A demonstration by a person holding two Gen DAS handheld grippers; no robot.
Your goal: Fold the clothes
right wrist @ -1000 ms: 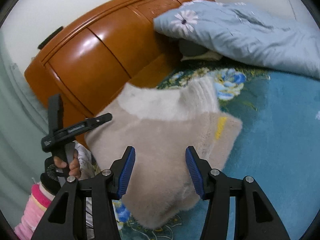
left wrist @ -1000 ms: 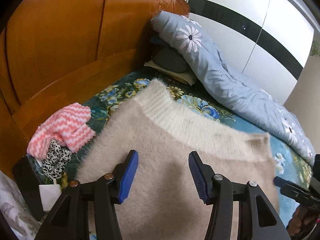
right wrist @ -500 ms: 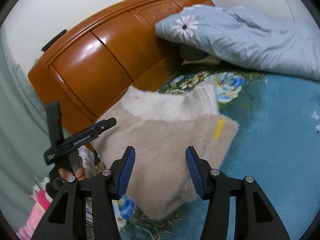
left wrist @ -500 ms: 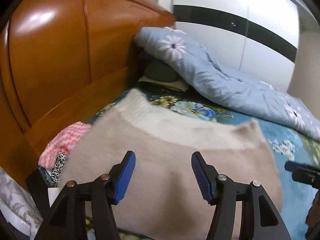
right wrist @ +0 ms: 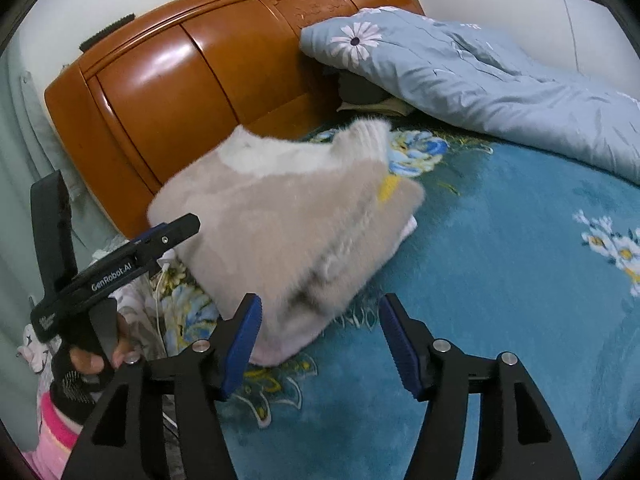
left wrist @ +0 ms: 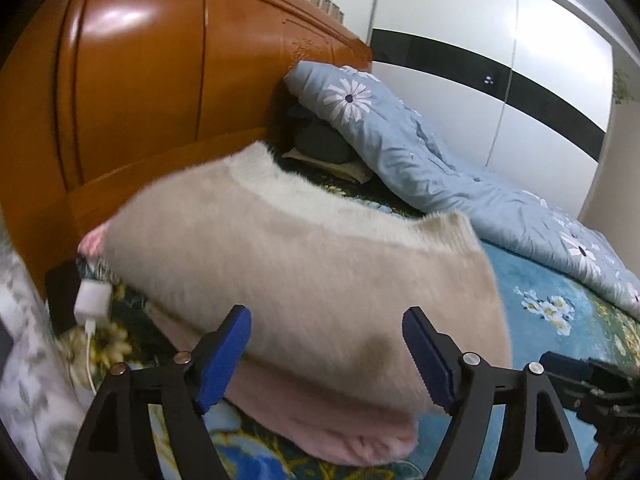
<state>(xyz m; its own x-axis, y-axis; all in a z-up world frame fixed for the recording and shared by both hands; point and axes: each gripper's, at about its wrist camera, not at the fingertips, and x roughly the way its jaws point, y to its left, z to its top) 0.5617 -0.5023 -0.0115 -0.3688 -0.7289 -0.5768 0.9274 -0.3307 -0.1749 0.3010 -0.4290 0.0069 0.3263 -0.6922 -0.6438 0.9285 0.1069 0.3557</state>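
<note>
Curtain: pale grey-green fabric (right wrist: 24, 128) at 9 o'clock in the right wrist view, beside the headboard's outer end.
Charger: white plug with cable (left wrist: 93, 300) at 8 o'clock in the left wrist view, lying on the bed edge just beside the sweater's left corner.
Headboard: glossy orange-brown wood (left wrist: 168, 92), filling 10 to 12 o'clock in the left wrist view; the sweater's far edge lies near its base.
Left gripper: (left wrist: 326, 354) blue pads spread wide, nothing between them; the sweater's near edge lies just beyond the tips. Contact with the fabric cannot be told. Seen side-on at 8 o'clock in the right wrist view.
Sweater: folded beige fuzzy knit with a cream ribbed band (right wrist: 288, 216), resting on the bedspread at the centre of both views, near the headboard. A pale pink layer shows under its near edge.
Right gripper: (right wrist: 320, 336) blue pads spread apart, empty; the left pad sits just beside the sweater's near corner, the right pad over bare bedspread.
Bedspread: teal with blue and yellow flowers (right wrist: 500, 240), running from 3 to 6 o'clock in the right wrist view.
Quilt: light blue with white daisies (left wrist: 420, 152), bunched from 12 to 3 o'clock in the left wrist view, well apart from the sweater.
Wardrobe: white doors with a black stripe (left wrist: 520, 72) at 1 to 2 o'clock, behind the quilt.
</note>
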